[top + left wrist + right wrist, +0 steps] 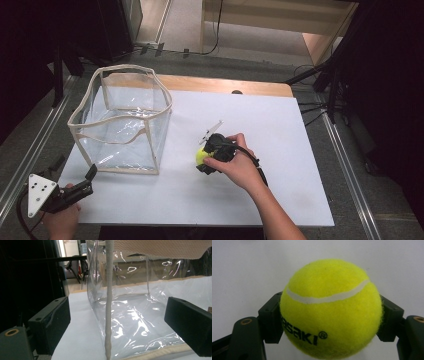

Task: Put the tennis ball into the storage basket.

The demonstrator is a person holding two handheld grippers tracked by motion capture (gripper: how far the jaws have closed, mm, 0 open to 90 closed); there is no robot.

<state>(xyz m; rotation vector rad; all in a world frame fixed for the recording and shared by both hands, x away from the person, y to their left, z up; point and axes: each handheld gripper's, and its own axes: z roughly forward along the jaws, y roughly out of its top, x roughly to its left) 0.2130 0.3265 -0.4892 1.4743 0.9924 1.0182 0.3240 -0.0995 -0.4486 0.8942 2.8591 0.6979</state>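
Observation:
A yellow tennis ball (199,156) rests on the white table top (290,150) near its middle. My right gripper (204,161) is shut on it, one black jaw on each side of the tennis ball (329,307). A clear plastic bag with beige trim (122,120) stands open at the table's left. My left gripper (91,175) sits at the front left table edge, just short of the bag's near corner. Its jaws stand open and wide apart in the left gripper view, where the left gripper (117,322) faces the clear bag's (130,302) beige corner seam with nothing held.
A wooden strip (225,84) runs along the table's back edge. Metal rails (345,165) flank the table on both sides. Dark stands and cables (320,75) crowd the back right. Bare white surface lies right of the ball.

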